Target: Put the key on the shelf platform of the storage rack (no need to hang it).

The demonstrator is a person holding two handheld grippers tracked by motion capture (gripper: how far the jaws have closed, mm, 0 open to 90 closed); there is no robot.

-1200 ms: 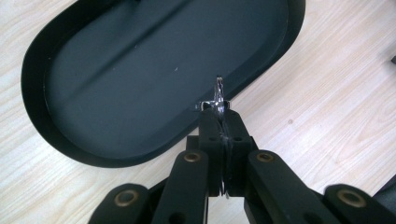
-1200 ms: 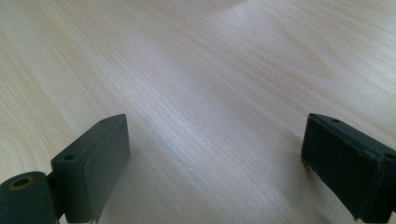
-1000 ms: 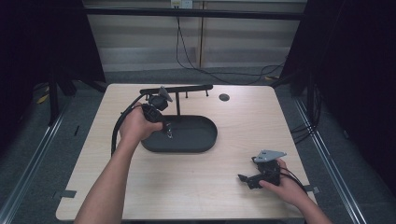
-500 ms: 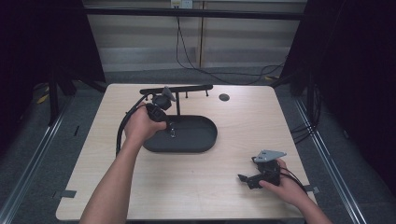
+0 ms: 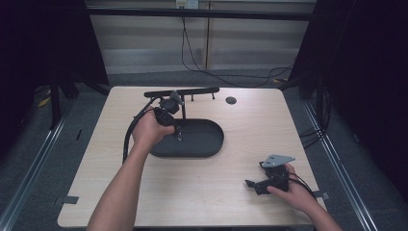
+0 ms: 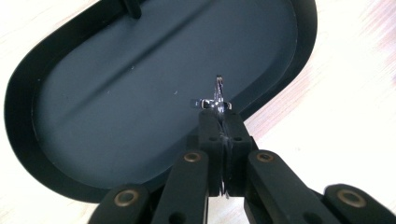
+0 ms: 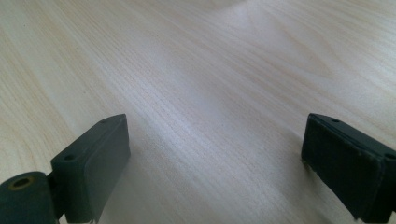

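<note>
- On the pale wooden table [image 5: 202, 192], I see the biggest change in my left forearm [image 5: 120, 192]: compared with a second ago it has swung a little toward the far side, carrying the left gripper [image 5: 177, 134] from the near-left rim of the black oval tray [image 5: 211, 144] up toward the black T-shaped rack [image 5: 192, 91] that stands at the tray's far edge.
- That shift, I judge, means the piece is being lifted out of the tray and taken toward the rack's crossbar for hanging, so the carry is in hand and the hanging is not yet done.
- My left wrist is bent over, the gripper tilted forward and down, its cable looping off to the left.
- My right hand [image 5: 293, 192] has not moved; it rests near the table's near-right corner, and the right gripper [image 5: 255, 184] lies low over bare wood with its jaws spread wide, holding nothing.
- Smallest of all, the small shiny metal ring-and-clasp piece [image 6: 217, 98] sits pinched at the very tips of the left gripper, whose jaws are pressed fully together on it; in the left gripper view it hangs above the tray floor, clear of the rim.
</note>
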